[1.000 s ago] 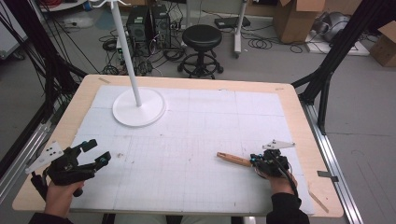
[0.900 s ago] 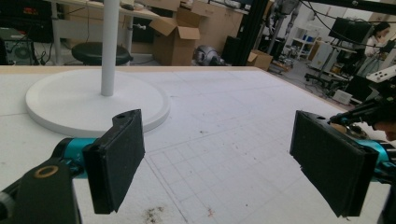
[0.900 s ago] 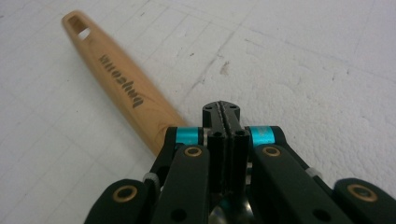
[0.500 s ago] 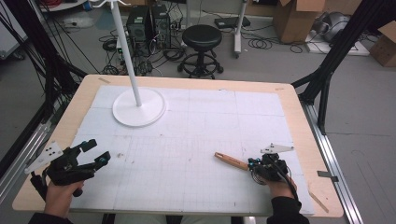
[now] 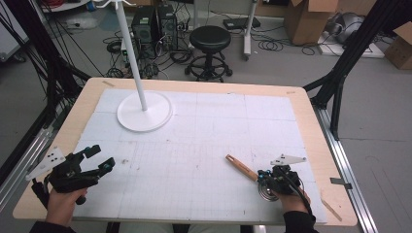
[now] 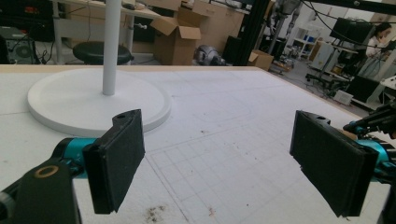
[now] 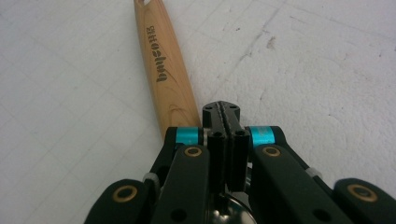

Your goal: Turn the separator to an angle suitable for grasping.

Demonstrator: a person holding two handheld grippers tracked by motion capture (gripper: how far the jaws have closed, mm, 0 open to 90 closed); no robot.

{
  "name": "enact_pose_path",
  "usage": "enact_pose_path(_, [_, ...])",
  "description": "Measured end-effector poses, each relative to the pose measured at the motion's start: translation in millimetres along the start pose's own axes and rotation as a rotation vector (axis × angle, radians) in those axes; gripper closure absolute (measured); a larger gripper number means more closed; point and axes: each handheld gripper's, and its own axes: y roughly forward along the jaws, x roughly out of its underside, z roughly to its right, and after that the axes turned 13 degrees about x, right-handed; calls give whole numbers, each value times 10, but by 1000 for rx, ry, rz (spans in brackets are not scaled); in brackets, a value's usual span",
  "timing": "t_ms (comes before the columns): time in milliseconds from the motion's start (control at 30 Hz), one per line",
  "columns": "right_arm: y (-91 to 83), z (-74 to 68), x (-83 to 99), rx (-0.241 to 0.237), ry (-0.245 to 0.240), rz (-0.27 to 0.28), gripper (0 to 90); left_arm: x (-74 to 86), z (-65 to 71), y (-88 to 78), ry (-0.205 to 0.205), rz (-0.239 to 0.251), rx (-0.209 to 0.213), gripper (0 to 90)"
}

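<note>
Lettering on wooden handle [image 7: 164, 65] illegible; right hand-held gripper [image 7: 226, 117] pressed together; left hand-held gripper [image 6: 224, 163] spread apart.

Even, bright indoor light, soft faint shadows, no glare — slight softness throughout, mild wide-angle bending at edges

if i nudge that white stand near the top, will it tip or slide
The white stand probably resists tipping: its round base is broad and flat on the table. A push high on the thin pole gives more leverage, so it may rock.
</note>
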Motion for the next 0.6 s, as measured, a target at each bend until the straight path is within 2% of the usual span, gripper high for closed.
enact_pose_path(167, [0, 0, 0, 0, 0, 0, 893, 0, 0, 0, 0, 0, 0, 182])
enact_pose_path(200, [-52, -71, 13, -8, 1, -21, 893, -1, -3, -3, -2, 4, -2, 182])
enact_pose_path(367, [-89, -99, 39, -15, 8, -20, 893, -1, -3, -3, -2, 4, -1, 182])
enact_pose_path(467, [-120, -82, 45, -7, 8, -4, 892, -1, -3, 0, -2, 2, 0, 182])
enact_pose_path(533, [-172, -45, 36, 8, 43, 39, 879, -1, -1, 0, -2, 3, 1, 182])
enact_pose_path(600, [-186, -33, 37, 12, 45, 52, 863, -1, -2, 0, -2, 3, 2, 182])
